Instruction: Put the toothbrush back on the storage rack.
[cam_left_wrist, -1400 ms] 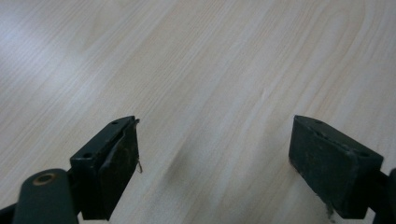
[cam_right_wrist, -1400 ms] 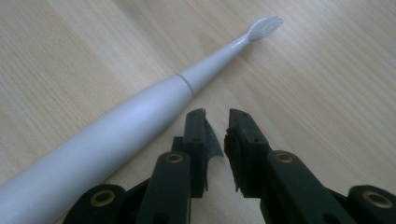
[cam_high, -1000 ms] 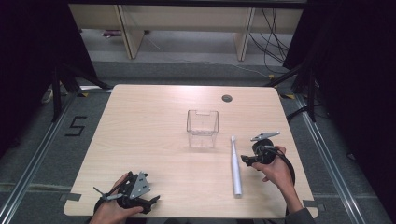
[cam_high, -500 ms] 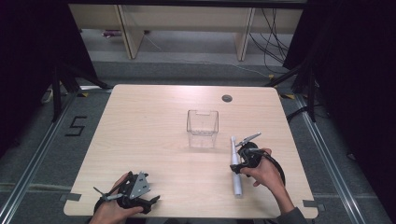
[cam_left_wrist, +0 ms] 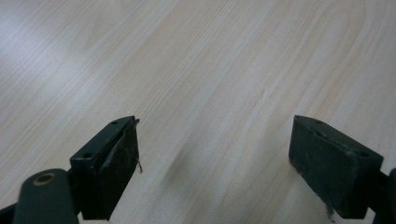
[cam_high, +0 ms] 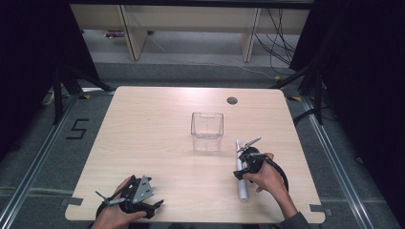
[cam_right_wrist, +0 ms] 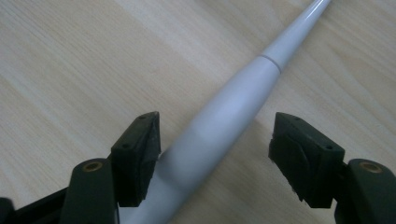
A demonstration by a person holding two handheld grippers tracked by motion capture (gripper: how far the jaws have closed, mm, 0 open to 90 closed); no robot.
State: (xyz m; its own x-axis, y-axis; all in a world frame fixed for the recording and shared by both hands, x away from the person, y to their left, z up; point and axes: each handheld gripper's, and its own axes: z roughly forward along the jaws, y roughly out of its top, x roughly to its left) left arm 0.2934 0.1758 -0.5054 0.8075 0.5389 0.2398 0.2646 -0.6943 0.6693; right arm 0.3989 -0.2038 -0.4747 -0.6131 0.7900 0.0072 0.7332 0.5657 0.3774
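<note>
A pale wood-grain tabletop [cam_high: 157,129] with rounded corners and a round cable hole [cam_high: 232,100] stands on a grey carpeted floor [cam_high: 47,157]. Black curtains [cam_high: 363,71] hang at both sides. Beyond, light wooden shelving legs [cam_high: 129,36] and loose cables [cam_high: 279,33] stand lit.

Clear bin [cam_high: 207,131] beyond bare tabletop [cam_high: 143,129]

Toothbrush handle [cam_high: 242,183] lies on table [cam_high: 153,124], right of container [cam_high: 207,131]
</note>
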